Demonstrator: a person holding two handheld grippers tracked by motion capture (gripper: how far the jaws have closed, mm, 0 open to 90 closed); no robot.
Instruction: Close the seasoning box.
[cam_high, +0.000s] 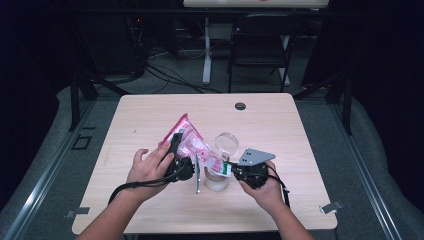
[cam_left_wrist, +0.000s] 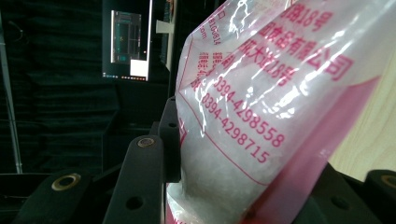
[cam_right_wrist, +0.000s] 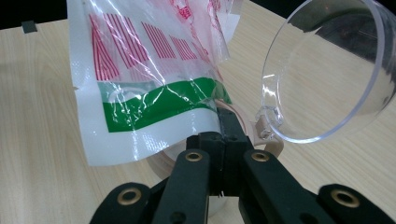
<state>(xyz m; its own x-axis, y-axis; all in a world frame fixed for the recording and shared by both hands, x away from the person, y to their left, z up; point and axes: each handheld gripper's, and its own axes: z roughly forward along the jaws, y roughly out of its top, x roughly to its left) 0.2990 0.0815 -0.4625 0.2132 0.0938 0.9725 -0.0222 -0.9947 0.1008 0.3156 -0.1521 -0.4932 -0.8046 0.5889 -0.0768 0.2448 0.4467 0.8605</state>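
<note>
The pink-printed plastic bag (cam_high: 192, 142) of white granules is held tilted above the middle of the surface (cam_high: 150, 115), its long axis running from the far left, where it is high, down to the near right, where its green-banded corner (cam_right_wrist: 154, 105) hangs over the clear jar (cam_high: 218, 176). The jar stands on the surface between the two hands, and its hinged transparent lid (cam_right_wrist: 327, 70) is swung open and stands up on the far side of the mouth. The left gripper (cam_high: 176, 150) is seen with its fingers (cam_left_wrist: 140, 186) clamped on the filled body of the bag, which bulges between them in the left gripper view. The right gripper (cam_high: 235, 170) is seen with its fingers (cam_right_wrist: 233, 135) pressed together on the lower corner of the bag just beside the jar's rim (cam_right_wrist: 163, 158). The coming move is judged to turn on this corner: the mouth of the bag lies just above and slightly to the left of the jar's opening, so the high end would have to be raised further by the left hand (cam_high: 147, 167) while the corner is kept steady over the rim by the right hand (cam_high: 267, 187), which is nearer the jar. Whether granules are already falling cannot be told.
</note>
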